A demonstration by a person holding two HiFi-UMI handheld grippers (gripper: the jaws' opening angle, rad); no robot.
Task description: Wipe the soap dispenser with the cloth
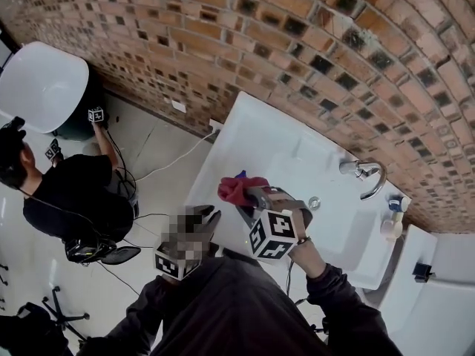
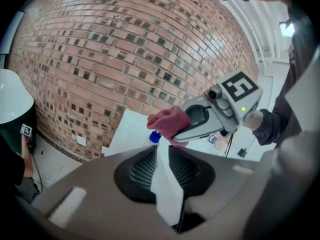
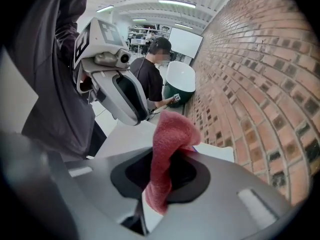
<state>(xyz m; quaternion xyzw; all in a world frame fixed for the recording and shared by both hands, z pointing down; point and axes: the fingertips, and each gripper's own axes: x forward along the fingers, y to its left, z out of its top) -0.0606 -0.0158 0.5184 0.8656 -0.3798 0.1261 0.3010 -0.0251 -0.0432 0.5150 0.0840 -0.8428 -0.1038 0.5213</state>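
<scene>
Left gripper [image 2: 162,156] is clamped on the white dispenser [image 2: 167,189] around its body, holding it up over the near edge of the sink [image 1: 297,150]. It looks like light, hard, smooth plastic that is likely slick if soapy, so grip the body, not the blue pump [image 2: 154,136]. Right of it, the red cloth [image 3: 171,134] is soft, limp and light. It seems to touch the pump top, pinched mid-fold in the closed right gripper [image 3: 165,161].

Your cloth [image 3: 167,149] rose-red, your soap dispenser [image 2: 167,184] white with a blue cap [image 2: 154,137], the sink [image 1: 282,143] before you plain white, the wall [image 1: 312,43] red-brown brick with dark insets, your marker cubes [image 1: 273,234] black-on-white squares
</scene>
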